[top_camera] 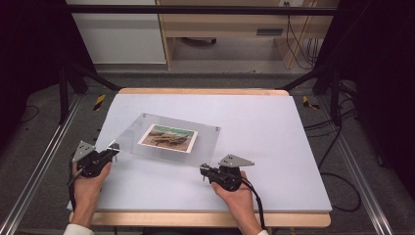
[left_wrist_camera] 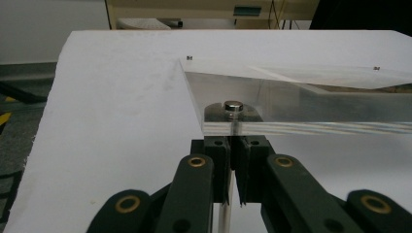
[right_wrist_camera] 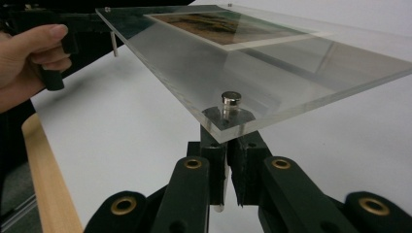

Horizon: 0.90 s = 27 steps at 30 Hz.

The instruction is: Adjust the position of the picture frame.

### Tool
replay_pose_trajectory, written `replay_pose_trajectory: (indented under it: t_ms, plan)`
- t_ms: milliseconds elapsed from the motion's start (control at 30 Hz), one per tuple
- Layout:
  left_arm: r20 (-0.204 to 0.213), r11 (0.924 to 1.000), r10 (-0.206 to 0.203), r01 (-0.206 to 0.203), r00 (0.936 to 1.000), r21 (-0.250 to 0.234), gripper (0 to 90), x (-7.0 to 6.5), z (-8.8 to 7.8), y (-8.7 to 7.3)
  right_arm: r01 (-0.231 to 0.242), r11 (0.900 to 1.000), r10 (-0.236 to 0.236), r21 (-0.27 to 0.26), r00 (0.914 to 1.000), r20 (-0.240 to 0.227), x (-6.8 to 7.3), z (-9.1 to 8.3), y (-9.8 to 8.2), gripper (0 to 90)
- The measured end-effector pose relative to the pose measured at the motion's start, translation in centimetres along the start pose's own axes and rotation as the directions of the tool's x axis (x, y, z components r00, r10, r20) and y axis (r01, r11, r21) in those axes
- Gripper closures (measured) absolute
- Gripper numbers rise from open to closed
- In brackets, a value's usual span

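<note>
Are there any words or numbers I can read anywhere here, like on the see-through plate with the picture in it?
None can be read.
The photo in the clear acrylic frame shows a brownish scene, no letters.
The grey label on the wooden cabinet behind is too blurred to read.

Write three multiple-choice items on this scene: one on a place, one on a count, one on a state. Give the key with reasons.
1. Where is the photo?
A. Inside the clear frame
B. Bare on the table
C. On the floor

2. How many claws hold the frame?
A. None
B. One
C. Two

3. How does the frame sit?
A. Flat on the table
B. Near edge raised off the table
C. Standing upright

Key:
1 A: the picture shows through the clear sheets.
2 C: the left claw and right claw each pinch a post at a near corner.
3 B: the right gripper view shows white table under the lifted sheet.
</note>
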State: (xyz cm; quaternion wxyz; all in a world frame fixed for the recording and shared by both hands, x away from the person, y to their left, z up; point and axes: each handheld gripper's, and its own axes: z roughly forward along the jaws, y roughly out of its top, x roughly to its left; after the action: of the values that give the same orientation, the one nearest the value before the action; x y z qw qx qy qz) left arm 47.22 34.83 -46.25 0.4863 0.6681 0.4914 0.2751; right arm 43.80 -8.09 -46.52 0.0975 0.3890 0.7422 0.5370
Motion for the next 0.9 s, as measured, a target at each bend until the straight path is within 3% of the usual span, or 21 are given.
replay_pose_trajectory:
  t_ms: [133, 267, 467, 700, 867, 900]
  plan:
    - [0.0, 0.9997, -0.025, 0.025, 0.9997, -0.002, 83.9, -0.1, -0.1, 0.2, 0.015, 0.999, -0.014, -0.039, 0.9994, 0.033, 0.4, 0.2, -0.1, 79.3]
    - [-0.005, 0.9996, -0.028, 0.028, 0.9996, 0.006, 83.9, -0.3, -0.1, 0.3, 0.017, 0.997, -0.013, -0.075, 0.9983, 0.057, 0.5, 0.5, -0.1, 82.3]
    - [-0.013, 0.999, 0.012, -0.012, 0.9998, 0.043, 83.8, -0.7, 0.1, 0.4, -0.026, 0.997, 0.032, -0.073, 0.9965, 0.077, 0.1, 0.4, -0.2, 84.8]
    - [0.009, 0.9996, -0.006, 0.006, 0.9999, 0.028, 84.1, -0.7, -0.2, 0.7, -0.009, 0.998, 0.015, -0.067, 0.9954, 0.095, 0.2, 0.3, -0.1, 84.6]
    - [0.026, 0.9999, -0.012, 0.012, 0.9996, 0.0, 84.5, -1.7, -1.0, 1.6, 0.024, 0.995, -0.012, -0.092, 0.9916, 0.129, 0.0, -1.0, 1.2, 83.0]
    - [0.015, 1.0, -0.004, 0.004, 0.9999, 0.001, 84.5, -2.5, -1.3, 1.9, 0.037, 0.995, -0.023, -0.091, 0.9896, 0.142, -0.1, -1.3, 1.5, 82.6]
